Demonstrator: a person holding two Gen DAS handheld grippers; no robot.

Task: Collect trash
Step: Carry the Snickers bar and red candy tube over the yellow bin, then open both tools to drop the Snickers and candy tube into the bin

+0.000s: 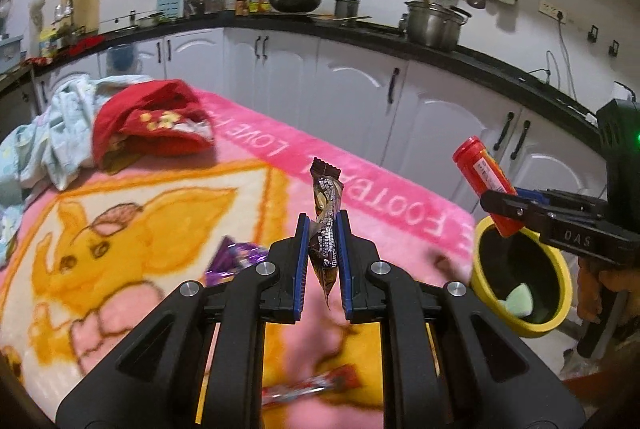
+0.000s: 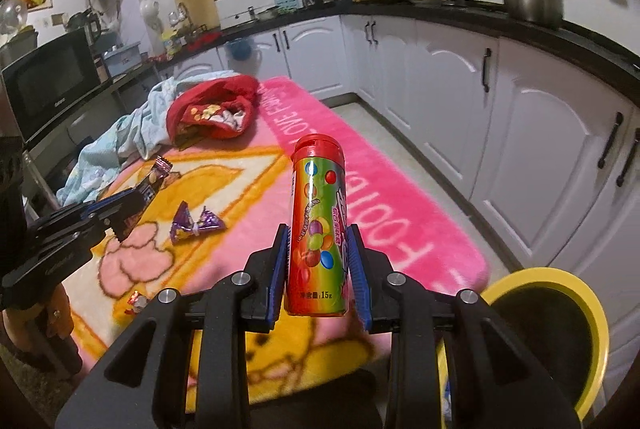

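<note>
Kitchen, white cupboards (image 2: 520, 117) all round. Pink blanket (image 2: 384, 205) spread over the worktop, yellow cartoon figure printed on it.

Left gripper (image 1: 324, 229): clamped on a brown snack wrapper (image 1: 326, 205), which stands up between the blue pads, its crimped top above them and its lower end hanging below. Held clear of the blanket.

Right gripper (image 2: 320, 261): closed around a small candy tube (image 2: 318, 229), red cap up, coloured sweets on the label. Seen from the left wrist view the tube tilts, its lower end above the mouth of the yellow bin (image 1: 560, 269).

Bin sits just off the blanket's corner; something pale green lies inside.

On the blanket: a purple wrapper (image 2: 196, 225), a small red-and-white wrapper (image 2: 136, 299) nearer the edge. Far end: red cloth (image 2: 212, 109) on a heap of light blue fabric (image 2: 120, 145).
</note>
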